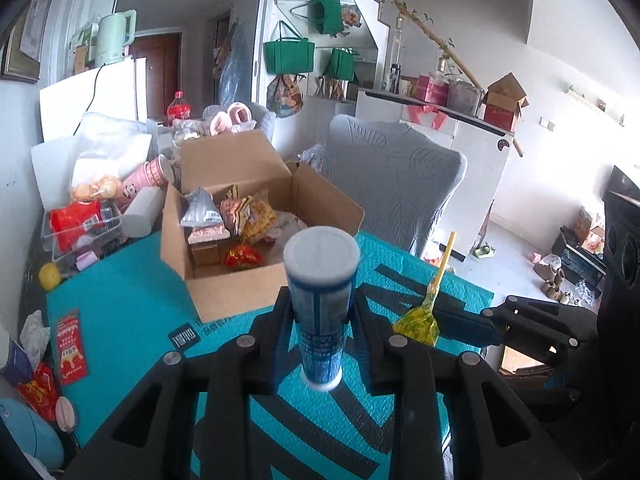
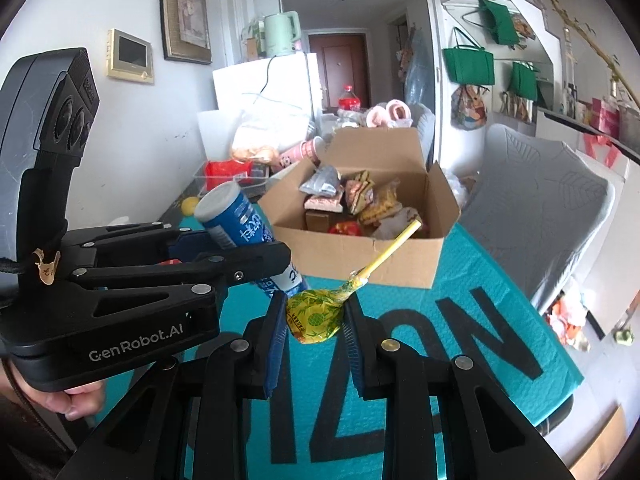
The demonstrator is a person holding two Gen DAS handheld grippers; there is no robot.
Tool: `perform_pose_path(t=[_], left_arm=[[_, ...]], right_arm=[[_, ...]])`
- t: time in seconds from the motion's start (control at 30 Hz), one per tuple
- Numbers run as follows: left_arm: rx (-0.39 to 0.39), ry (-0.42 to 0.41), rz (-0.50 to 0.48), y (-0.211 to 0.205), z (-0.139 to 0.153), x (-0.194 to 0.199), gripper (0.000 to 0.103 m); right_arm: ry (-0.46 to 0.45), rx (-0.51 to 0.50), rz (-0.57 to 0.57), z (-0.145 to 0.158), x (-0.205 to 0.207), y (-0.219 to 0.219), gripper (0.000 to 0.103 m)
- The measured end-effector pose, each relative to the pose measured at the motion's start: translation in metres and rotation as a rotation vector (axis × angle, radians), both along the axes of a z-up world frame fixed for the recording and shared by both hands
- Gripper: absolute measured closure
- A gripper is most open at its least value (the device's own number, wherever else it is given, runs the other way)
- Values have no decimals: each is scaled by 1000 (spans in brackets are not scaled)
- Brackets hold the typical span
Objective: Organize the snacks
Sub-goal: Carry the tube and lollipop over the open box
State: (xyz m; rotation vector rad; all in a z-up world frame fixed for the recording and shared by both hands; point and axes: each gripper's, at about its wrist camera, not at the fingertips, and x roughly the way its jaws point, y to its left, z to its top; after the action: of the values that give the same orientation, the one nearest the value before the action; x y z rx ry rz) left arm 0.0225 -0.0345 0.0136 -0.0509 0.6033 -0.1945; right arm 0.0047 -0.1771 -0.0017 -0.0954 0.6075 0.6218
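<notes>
My left gripper (image 1: 320,312) is shut on a blue and white tube (image 1: 322,292) with a white cap, held upright above the teal mat. From the right wrist view the same tube (image 2: 236,222) leans in the left gripper (image 2: 264,248). My right gripper (image 2: 316,316) is shut on a yellow-wrapped lollipop (image 2: 316,314) whose yellow stick points up and right. That lollipop (image 1: 418,324) also shows in the left wrist view, held by the right gripper (image 1: 428,326). Beyond both stands an open cardboard box (image 1: 224,296) filled with several snack packs (image 1: 240,220); in the right wrist view the box (image 2: 360,252) is just ahead.
A red packet (image 1: 71,346) lies on the teal mat (image 1: 132,312) at the left. A clear bin (image 1: 80,232), a yellow ball (image 1: 50,276), pink cups (image 1: 148,178) and bags crowd the table's far left. A grey chair (image 1: 392,184) stands behind the box.
</notes>
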Motion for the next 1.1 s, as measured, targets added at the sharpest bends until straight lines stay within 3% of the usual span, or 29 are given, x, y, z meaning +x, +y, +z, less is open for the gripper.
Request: perform_pose_path(t=[0.57, 0.87, 1.1], left_arm=[[-9, -187, 34, 20, 68, 49, 75], [2, -200, 54, 32, 76, 98, 75], [13, -143, 71, 42, 55, 146, 75]], right_arm=[[-175, 28, 45, 68, 49, 17, 76], [-213, 26, 44, 81, 99, 24, 76], [-221, -33, 10, 68, 147, 32, 76]])
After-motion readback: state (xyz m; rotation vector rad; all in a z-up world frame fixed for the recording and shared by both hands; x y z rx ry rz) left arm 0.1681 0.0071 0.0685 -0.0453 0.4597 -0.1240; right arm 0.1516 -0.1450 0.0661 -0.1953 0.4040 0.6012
